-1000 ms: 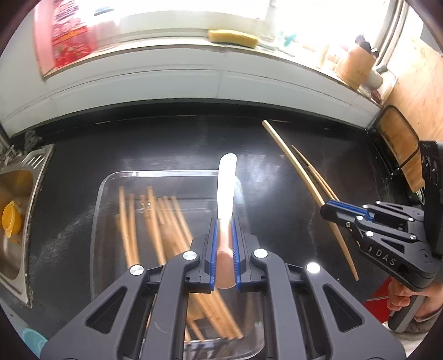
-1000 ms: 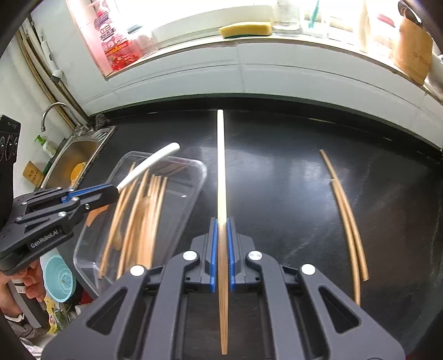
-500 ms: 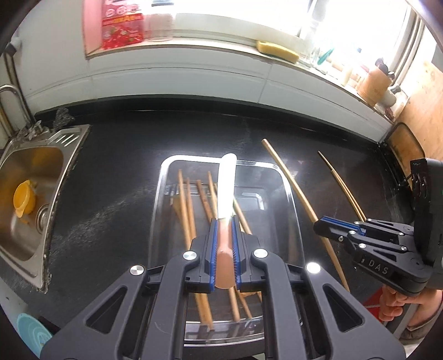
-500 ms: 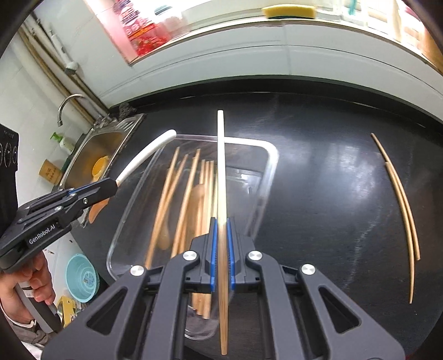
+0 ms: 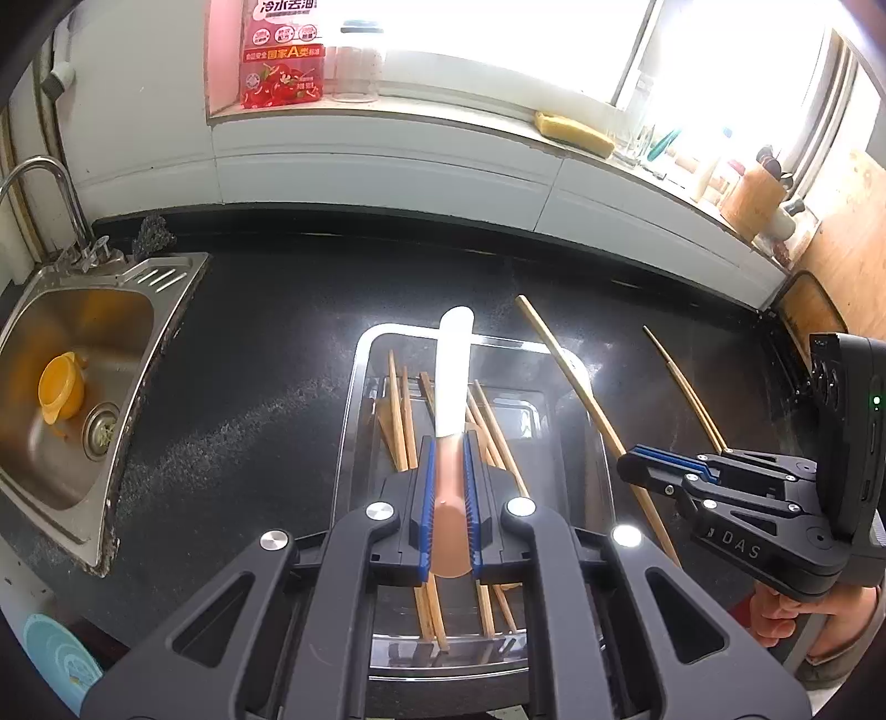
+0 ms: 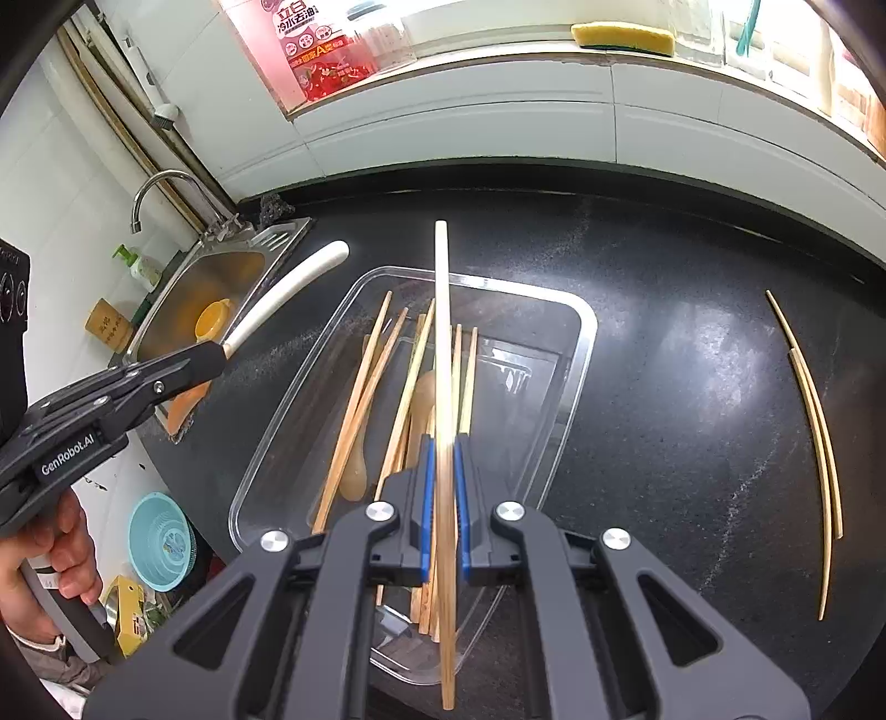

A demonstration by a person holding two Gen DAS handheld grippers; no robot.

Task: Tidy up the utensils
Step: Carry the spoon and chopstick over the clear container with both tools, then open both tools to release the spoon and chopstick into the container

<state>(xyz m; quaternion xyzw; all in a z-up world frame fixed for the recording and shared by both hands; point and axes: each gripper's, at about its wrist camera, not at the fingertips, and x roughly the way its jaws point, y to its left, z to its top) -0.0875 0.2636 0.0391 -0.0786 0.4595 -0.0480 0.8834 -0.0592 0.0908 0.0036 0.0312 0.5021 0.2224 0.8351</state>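
Your left gripper [image 5: 449,487] clamps the spatula [image 5: 453,387] and your right gripper [image 6: 443,498] pinches a chopstick [image 6: 442,343], both above the clear tray [image 6: 581,327] at frame centre, ready for dropping in.

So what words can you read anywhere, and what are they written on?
"GenRobot.AI": on the side of the left gripper.
"DAS": on the side of the right gripper.
"国家A类": on the red packet on the windowsill; its other Chinese print is too blurred to read.
The small brown box beside the sink bears marks too small to read.
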